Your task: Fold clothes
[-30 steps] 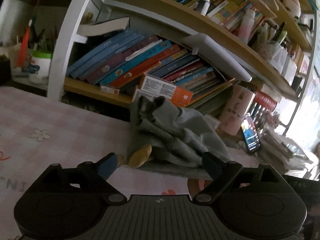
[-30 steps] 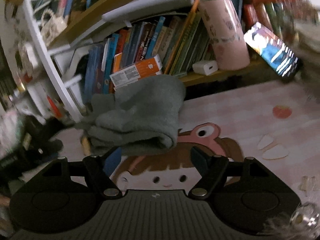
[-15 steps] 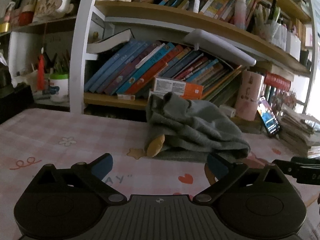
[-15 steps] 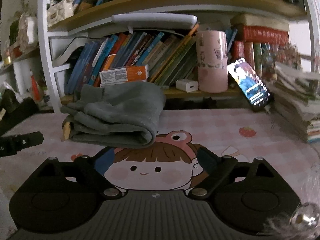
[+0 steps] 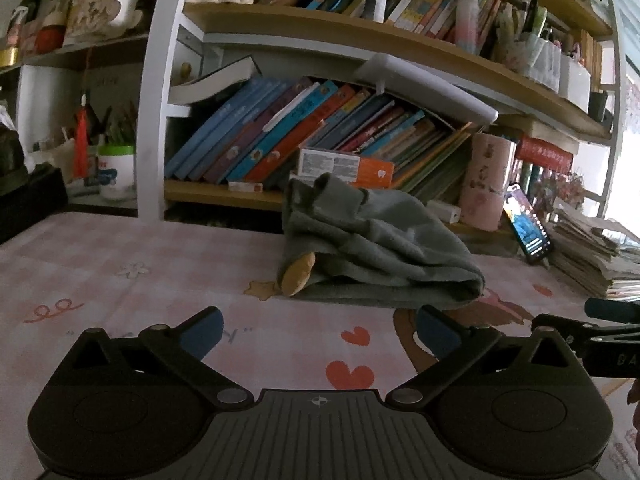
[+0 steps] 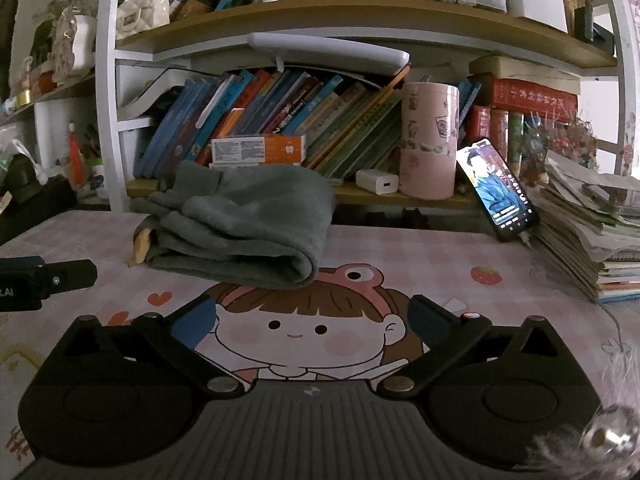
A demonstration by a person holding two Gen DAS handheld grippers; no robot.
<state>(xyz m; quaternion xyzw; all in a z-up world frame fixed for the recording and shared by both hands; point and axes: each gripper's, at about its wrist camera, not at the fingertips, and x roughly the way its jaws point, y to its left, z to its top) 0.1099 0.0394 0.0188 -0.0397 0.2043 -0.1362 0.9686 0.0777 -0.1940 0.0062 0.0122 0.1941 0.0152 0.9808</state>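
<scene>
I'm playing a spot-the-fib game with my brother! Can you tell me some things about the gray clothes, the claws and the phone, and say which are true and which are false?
1. The gray garment lies folded on the pink cartoon mat. True.
2. The left claw is squeezing the garment. False: it is open and holds nothing; the garment lies beyond its tips.
3. The right claw is open and empty. True.
4. The phone lies flat with a dark screen. False: it leans up against the shelf area, screen lit.
5. A pink cylinder stands on the shelf left of the phone. True.
6. The garment is bright red. False: it is gray, with a yellowish bit showing at its left edge.
</scene>
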